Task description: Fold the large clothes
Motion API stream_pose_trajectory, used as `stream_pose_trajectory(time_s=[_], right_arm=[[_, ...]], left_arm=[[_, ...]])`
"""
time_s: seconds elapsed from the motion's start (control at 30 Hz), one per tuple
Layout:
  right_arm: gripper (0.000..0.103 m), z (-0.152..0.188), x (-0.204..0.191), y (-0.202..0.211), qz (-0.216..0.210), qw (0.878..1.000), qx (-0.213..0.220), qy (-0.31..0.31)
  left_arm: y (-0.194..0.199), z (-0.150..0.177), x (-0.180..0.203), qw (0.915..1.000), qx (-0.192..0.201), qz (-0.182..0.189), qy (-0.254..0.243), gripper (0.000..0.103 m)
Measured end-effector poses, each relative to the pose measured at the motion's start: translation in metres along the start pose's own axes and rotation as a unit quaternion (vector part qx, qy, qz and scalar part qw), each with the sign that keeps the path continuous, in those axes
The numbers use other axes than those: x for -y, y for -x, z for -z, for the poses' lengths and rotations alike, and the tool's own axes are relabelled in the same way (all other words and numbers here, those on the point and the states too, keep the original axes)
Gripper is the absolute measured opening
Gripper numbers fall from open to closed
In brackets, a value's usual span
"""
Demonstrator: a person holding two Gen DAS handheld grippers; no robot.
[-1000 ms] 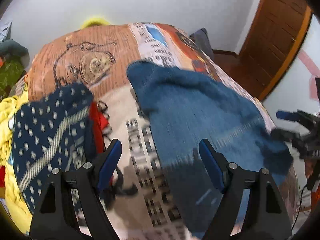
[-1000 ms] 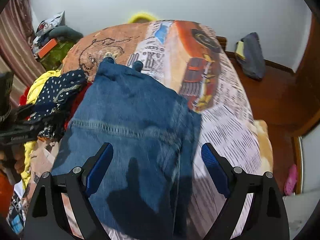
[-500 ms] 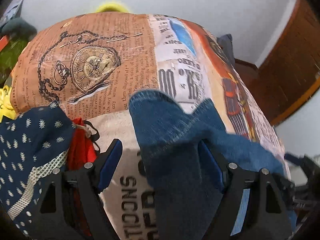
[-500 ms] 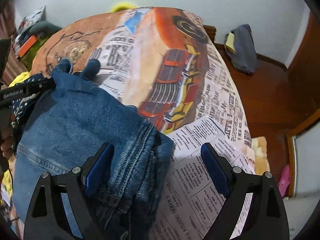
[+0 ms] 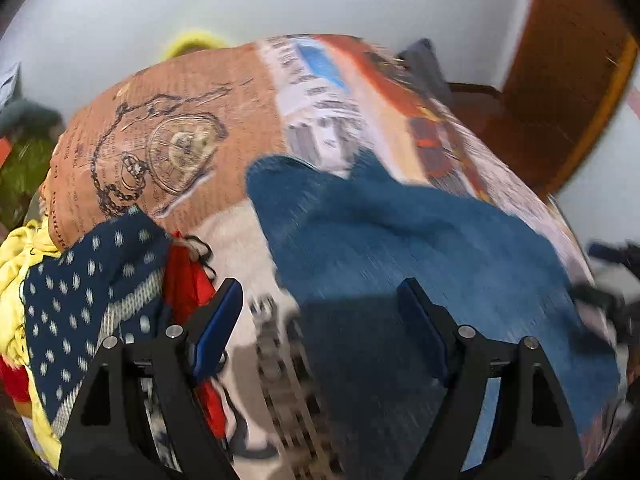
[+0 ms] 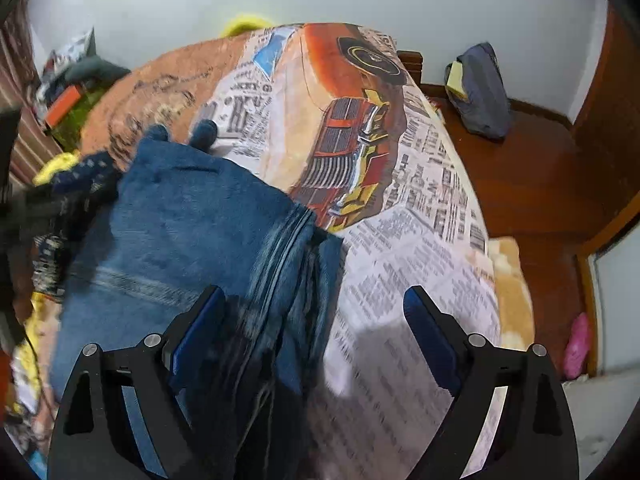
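A pair of blue jeans (image 5: 400, 248) lies folded on the printed bedspread (image 5: 180, 128), its two leg ends pointing to the far side. In the right wrist view the jeans (image 6: 188, 224) show a thick folded edge along their right side. My left gripper (image 5: 320, 320) is open and empty above the jeans' near left edge. My right gripper (image 6: 312, 320) is open and empty above the jeans' right folded edge. The frames are blurred by motion.
A pile of other clothes lies left of the jeans: a navy dotted garment (image 5: 80, 288), a red one (image 5: 188, 284) and a yellow one (image 5: 16, 256). The bed's right edge (image 6: 508, 272) drops to a wooden floor with a grey bag (image 6: 480, 92). A wooden door (image 5: 568, 60) stands right.
Both grippers have pulled back toward the near side and up from the jeans' far end. Both stay open. The jeans lie as before.
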State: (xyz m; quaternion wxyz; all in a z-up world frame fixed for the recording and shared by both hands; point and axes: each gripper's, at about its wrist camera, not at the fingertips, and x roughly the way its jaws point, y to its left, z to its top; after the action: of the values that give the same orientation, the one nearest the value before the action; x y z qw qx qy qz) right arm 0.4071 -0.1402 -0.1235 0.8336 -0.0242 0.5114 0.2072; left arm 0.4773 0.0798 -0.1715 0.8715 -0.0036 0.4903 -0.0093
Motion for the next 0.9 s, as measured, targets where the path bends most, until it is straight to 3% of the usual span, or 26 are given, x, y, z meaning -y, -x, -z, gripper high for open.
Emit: stream_pose_trajectory(time_s=[0.13,0.23,0.33,0.43,0.6,0.73,0.9], right_arm=[[0.089,0.013,-0.004,0.014,-0.009,1.000,0.006,-0.003],[0.089,0.025,-0.011,0.005,0.000,1.000,-0.009,0.015],[0.089,0.041,-0.010,-0.003,0.019,0.999,-0.017,0.037],[0.096,0.047,-0.005,0.005,0.039,0.998,-0.012,0.039],[0.096,0.047,-0.012,0.027,0.069,0.995,0.000,0.076],[0.096,0.045,-0.017,0.037,0.041,0.996,0.016,0.072],[0.096,0.040,-0.017,0.022,-0.043,0.999,0.006,0.026]], left_arm=[[0.015,0.032,0.010,0.9989,-0.021,0.038,-0.015,0.083],[0.014,0.056,0.016,0.9981,-0.042,0.038,-0.024,0.084],[0.019,0.080,0.009,0.9973,-0.047,0.055,-0.009,0.090],[0.038,0.095,-0.005,0.9962,-0.043,0.074,0.017,0.090],[0.061,0.103,-0.017,0.9990,-0.018,0.033,0.023,0.090],[0.068,0.096,-0.025,0.9978,0.000,0.046,0.048,0.090],[0.053,0.087,-0.025,0.9904,-0.001,0.103,0.092,0.090]])
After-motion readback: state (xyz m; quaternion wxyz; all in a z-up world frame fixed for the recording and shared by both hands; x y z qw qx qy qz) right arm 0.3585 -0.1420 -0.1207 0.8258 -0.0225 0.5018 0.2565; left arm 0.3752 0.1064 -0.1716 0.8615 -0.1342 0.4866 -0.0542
